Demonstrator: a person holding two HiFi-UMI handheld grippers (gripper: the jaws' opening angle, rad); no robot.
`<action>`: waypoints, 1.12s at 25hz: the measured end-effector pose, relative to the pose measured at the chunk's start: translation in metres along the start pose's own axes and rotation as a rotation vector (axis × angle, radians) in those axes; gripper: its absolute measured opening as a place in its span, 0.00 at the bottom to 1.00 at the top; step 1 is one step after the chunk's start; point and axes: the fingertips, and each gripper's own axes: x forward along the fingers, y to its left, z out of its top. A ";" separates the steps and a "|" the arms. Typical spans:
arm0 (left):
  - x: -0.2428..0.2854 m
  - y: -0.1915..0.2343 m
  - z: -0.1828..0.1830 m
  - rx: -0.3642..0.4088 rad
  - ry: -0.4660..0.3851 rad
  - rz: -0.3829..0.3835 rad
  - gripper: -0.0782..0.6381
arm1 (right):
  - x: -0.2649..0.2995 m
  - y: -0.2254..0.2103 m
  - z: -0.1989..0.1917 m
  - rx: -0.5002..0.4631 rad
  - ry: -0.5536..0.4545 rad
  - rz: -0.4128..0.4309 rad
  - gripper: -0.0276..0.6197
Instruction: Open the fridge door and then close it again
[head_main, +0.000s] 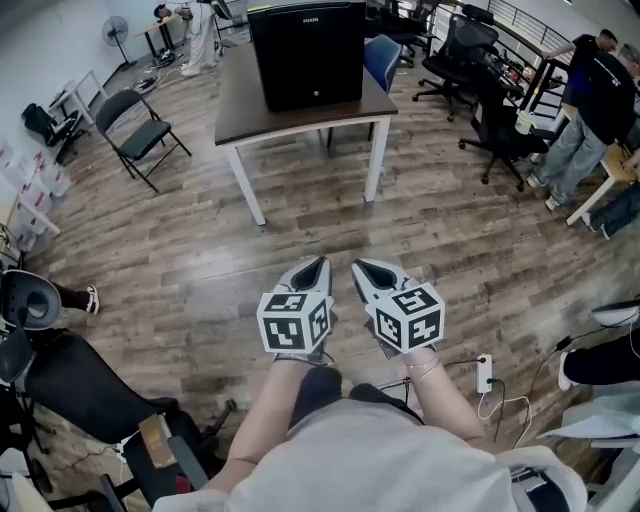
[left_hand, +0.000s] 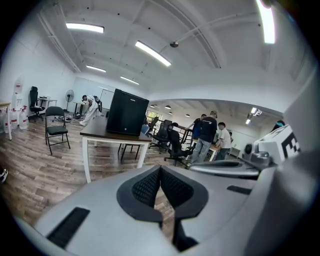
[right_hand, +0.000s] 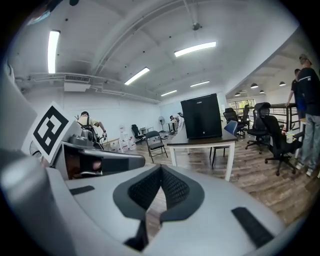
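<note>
Fridge (head_main: 306, 52): black box on the desk (head_main: 240, 108), top edge cut off, door seam unclear.
Left gripper (head_main: 316, 265): fingers clenched together, nothing between.
Right gripper (head_main: 360, 268): fingers clenched together, nothing between.

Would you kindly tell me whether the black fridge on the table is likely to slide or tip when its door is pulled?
The black fridge is boxy with a broad base, so tipping seems unlikely. It stands apparently unfastened on the smooth table, so it may slide if the door seal resists. It looks bulky, probably heavy enough to damp that.
</note>
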 end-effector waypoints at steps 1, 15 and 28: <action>0.002 -0.002 -0.002 -0.001 0.007 0.000 0.12 | 0.000 -0.002 -0.001 0.003 -0.001 0.001 0.04; 0.060 0.063 0.018 -0.007 0.033 -0.047 0.12 | 0.091 -0.022 0.031 -0.031 -0.020 0.061 0.04; 0.149 0.190 0.131 0.024 0.004 -0.108 0.12 | 0.241 -0.067 0.136 -0.055 -0.074 -0.025 0.04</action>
